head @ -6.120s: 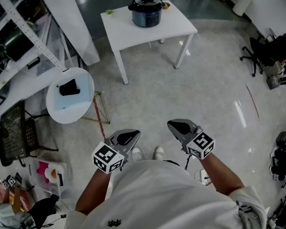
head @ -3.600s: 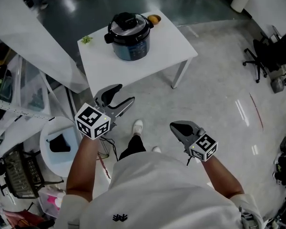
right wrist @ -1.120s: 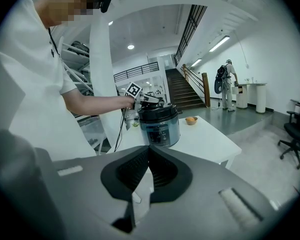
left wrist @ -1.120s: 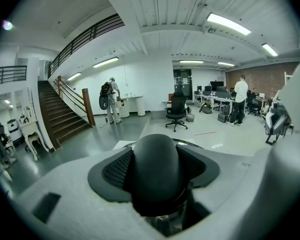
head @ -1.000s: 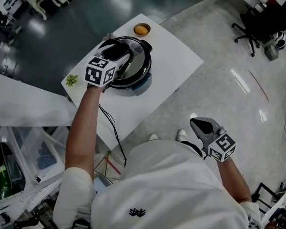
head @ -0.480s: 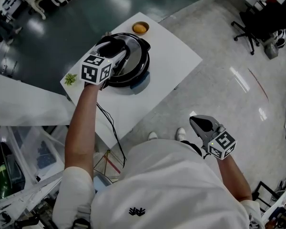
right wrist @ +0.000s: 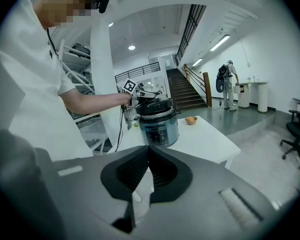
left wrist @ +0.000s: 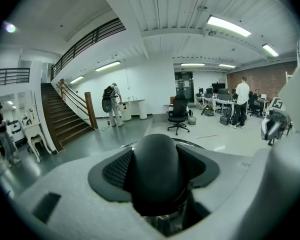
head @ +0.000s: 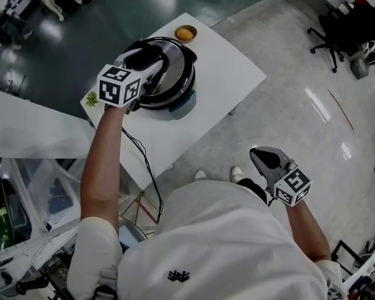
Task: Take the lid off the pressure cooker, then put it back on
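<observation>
A pressure cooker (head: pixel 182 104) with a blue body stands on the white table (head: pixel 231 67); the right gripper view shows the cooker (right wrist: pixel 160 126) too. Its black and silver lid (head: pixel 175 74) lies over the pot, and I cannot tell whether a gap has opened beneath it. My left gripper (head: pixel 145 57) reaches in from the left, its jaws closed round the lid's black knob (left wrist: pixel 155 166). Down by my right side, away from the table, my right gripper (head: pixel 266 157) hangs with its jaws shut (right wrist: pixel 149 151) on nothing.
A small bowl with an orange (head: pixel 185 34) sits at the table's far corner, a green sprig (head: pixel 92 99) near its left edge. A cable (head: pixel 144 161) hangs off the table front. Office chairs (head: pixel 340 33) stand at the right, shelving at the lower left.
My left gripper has risen a little with the lid's knob in its jaws and drifted left in the head view. The right gripper has stayed in place.
</observation>
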